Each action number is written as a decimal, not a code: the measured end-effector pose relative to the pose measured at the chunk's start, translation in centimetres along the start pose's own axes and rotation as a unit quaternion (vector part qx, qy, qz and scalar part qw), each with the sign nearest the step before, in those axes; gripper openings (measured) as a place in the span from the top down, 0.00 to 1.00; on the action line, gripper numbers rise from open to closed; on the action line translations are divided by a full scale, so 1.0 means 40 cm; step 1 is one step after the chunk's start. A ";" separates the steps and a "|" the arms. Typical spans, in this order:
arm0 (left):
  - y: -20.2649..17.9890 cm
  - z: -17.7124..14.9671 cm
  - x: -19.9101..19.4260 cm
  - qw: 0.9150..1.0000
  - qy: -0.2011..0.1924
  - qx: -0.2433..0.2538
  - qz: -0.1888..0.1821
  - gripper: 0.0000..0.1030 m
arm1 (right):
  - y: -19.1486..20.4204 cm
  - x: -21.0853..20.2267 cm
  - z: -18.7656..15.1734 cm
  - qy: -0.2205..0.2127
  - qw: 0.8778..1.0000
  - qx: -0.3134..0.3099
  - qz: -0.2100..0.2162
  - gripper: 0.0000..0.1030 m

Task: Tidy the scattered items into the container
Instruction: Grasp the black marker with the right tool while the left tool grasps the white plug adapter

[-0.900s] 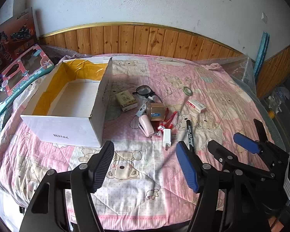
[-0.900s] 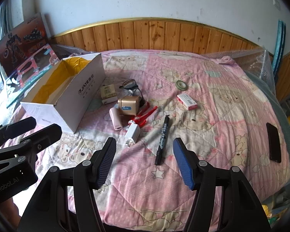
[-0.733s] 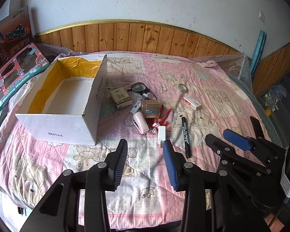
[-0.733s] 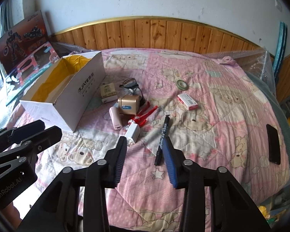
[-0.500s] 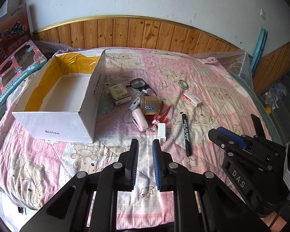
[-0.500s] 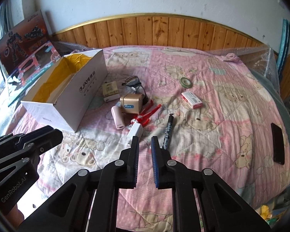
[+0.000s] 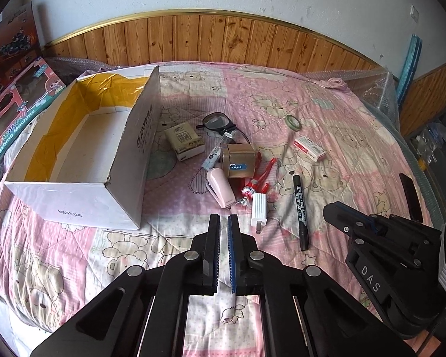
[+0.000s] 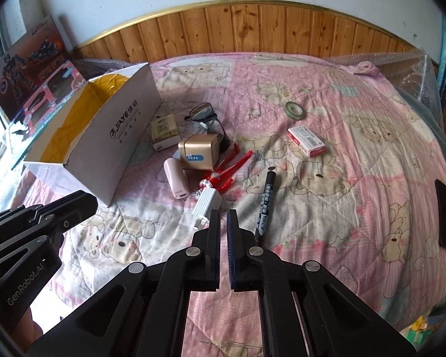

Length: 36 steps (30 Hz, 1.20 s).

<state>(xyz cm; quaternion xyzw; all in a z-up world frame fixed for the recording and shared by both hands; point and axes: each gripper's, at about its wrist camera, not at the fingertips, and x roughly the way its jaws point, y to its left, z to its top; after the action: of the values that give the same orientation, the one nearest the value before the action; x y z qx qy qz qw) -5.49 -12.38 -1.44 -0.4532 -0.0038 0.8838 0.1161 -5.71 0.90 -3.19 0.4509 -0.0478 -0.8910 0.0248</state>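
An open white cardboard box point(image 7: 125, 160) point(image 8: 133, 125) with a yellow lining stands empty at the left of the pink quilt. Right of it lie a small gold box point(image 7: 236, 162) point(image 8: 199, 151), a pink stapler point(image 7: 221, 187) point(image 8: 175, 183), a white plug point(image 7: 258, 208) point(image 8: 206, 202), a black marker point(image 7: 300, 208) point(image 8: 264, 202), red clips point(image 7: 261, 175) point(image 8: 229, 169), glasses point(image 7: 217, 122) point(image 8: 203, 113), a cream packet point(image 7: 184, 138) point(image 8: 165, 129), a red-white box point(image 7: 309, 148) point(image 8: 306, 141) and a tape roll point(image 7: 293, 122) point(image 8: 294, 108). My left gripper point(image 7: 223, 223) and right gripper point(image 8: 223, 217) are both shut with nothing held, hovering short of the pile.
Toy boxes point(image 7: 12, 101) point(image 8: 29, 74) lean at the far left. A black phone point(image 8: 444, 214) point(image 7: 410, 196) lies near the quilt's right edge. A wood-panelled wall point(image 7: 223, 41) runs behind the bed, with bubble wrap point(image 7: 374, 89) at the back right corner.
Both grippers have closed from wide open to shut, with nothing between the fingers. Both cameras drifted slightly; the items on the quilt stayed where they were.
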 end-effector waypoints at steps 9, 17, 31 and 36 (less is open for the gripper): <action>-0.015 0.037 0.093 1.000 0.018 0.012 -0.016 0.53 | -0.040 0.105 0.035 0.035 0.999 0.018 -0.003 0.65; 0.006 0.065 0.161 0.999 0.027 0.006 -0.020 0.36 | -0.079 0.180 0.066 0.062 0.998 0.033 0.000 0.63; 0.045 0.009 0.321 0.994 0.093 -0.018 -0.051 0.35 | -0.153 0.279 -0.040 0.121 0.989 0.084 0.031 0.61; 0.008 0.016 0.347 0.990 0.101 -0.031 -0.099 0.35 | -0.172 0.274 -0.045 0.118 0.988 0.092 0.047 0.62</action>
<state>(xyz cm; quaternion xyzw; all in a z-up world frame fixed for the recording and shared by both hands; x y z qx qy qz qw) -13.87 -9.72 -12.21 -0.5406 -0.0644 0.8173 0.1886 -10.74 6.66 -13.76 0.5508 -0.1474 -0.8209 0.0306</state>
